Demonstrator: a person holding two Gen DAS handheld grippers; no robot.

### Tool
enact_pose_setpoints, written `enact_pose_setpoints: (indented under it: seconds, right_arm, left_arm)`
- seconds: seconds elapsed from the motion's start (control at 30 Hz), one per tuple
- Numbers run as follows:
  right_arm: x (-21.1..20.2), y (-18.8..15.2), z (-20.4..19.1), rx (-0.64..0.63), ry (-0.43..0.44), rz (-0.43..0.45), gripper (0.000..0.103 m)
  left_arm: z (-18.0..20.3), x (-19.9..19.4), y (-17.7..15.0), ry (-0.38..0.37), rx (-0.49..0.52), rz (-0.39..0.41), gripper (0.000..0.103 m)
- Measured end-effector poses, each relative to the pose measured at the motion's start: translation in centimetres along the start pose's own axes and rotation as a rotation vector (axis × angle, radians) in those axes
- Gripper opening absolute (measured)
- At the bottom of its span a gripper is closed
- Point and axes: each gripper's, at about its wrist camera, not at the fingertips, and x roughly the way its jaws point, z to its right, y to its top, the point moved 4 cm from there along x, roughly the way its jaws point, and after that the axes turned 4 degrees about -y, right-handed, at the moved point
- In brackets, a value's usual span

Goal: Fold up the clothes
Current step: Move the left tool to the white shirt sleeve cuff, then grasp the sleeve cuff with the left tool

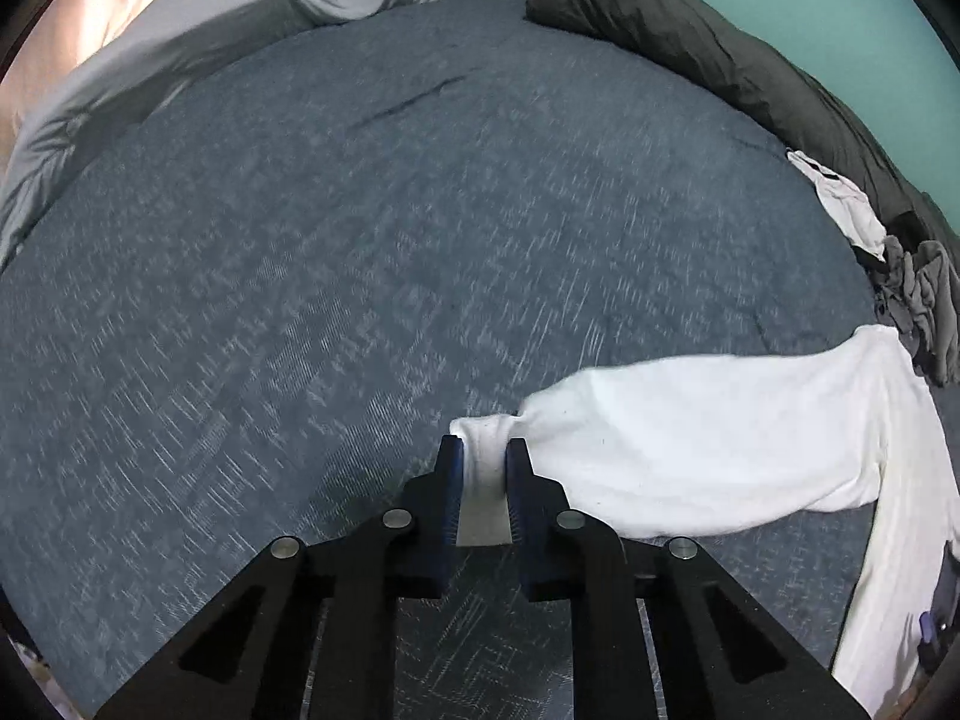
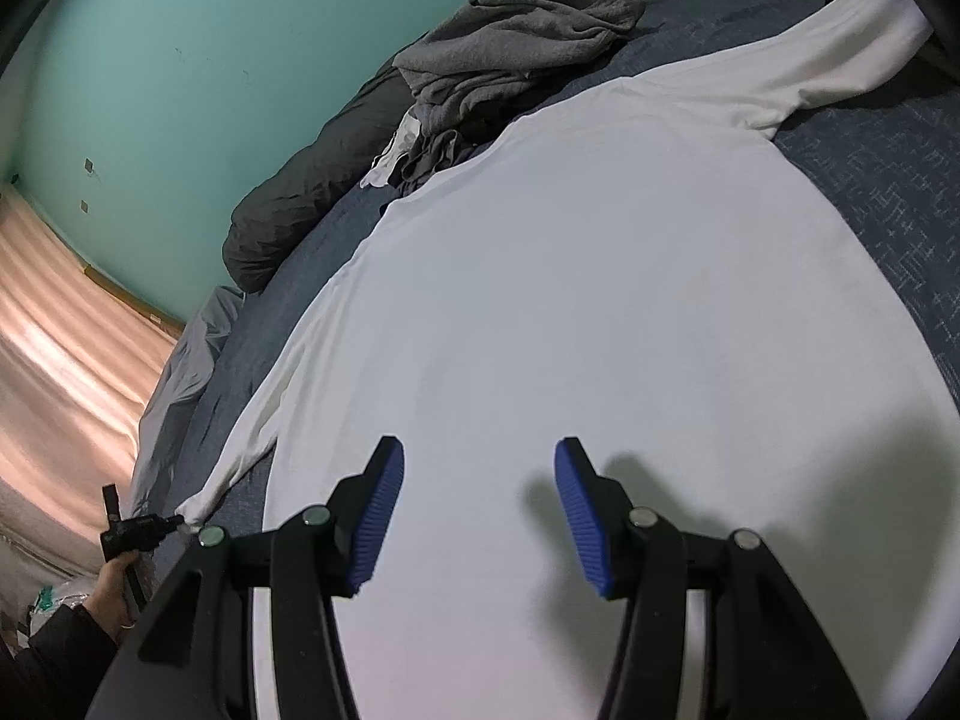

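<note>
Left gripper (image 1: 485, 450) clamped on the bunched end of a sleeve of the white shirt (image 1: 708, 450), pinched between the blue pads and stretched taut off to its right. Right gripper (image 2: 478, 456) spread wide, holding nothing, hovering just above the flat torso of the same shirt, spread across the blue bedspread (image 1: 360, 240). Beyond the shirt, against the teal wall, a heap of grey clothes (image 2: 516, 42) and a dark rolled duvet (image 1: 690, 42). Risks, by judgement: thin grip near the cuff edge, so possible slip under tension; hard pull likely to drag or wrinkle the unpinned torso and skew any fold.
</note>
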Motion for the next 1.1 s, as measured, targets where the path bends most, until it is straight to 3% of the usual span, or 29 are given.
enact_pose_setpoints:
  seconds: [0.13,0.33,0.6,0.63,0.7,0.77,0.93,1.1]
  right_arm:
    - [0.1,-0.2,-0.2,-0.007,0.008,-0.009,0.053]
    - [0.2,-0.5,-0.4,-0.016,0.008,-0.014,0.053]
    - [0.9,-0.9,0.0,-0.015,-0.016,-0.031,0.053]
    - [0.9,-1.0,0.0,-0.016,-0.016,-0.032,0.053]
    - [1.1,-1.1,-0.2,-0.021,-0.015,-0.035,0.053]
    - [1.2,-1.2,-0.3,-0.026,-0.014,-0.038,0.053]
    - [1.4,-1.5,-0.8,-0.040,-0.011,-0.045,0.053]
    - [1.6,-1.8,-1.4,-0.053,-0.006,-0.050,0.053]
  left_arm:
    - [0.1,-1.2,1.9,-0.009,0.006,0.033,0.005]
    - [-0.4,-2.0,5.8,-0.008,-0.021,0.068,0.004]
    - [-1.9,3.1,6.5,0.037,-0.046,-0.048,0.007]
    - [-2.1,3.3,6.3,0.035,-0.044,-0.045,0.009]
    - [-3.0,3.2,6.0,0.030,-0.061,-0.027,0.035]
    - [-4.1,2.7,5.6,0.029,-0.083,-0.002,0.044]
    - [-5.9,1.7,3.5,-0.031,-0.118,0.036,0.048]
    - [-5.0,3.3,1.6,-0.037,-0.043,-0.005,0.048]
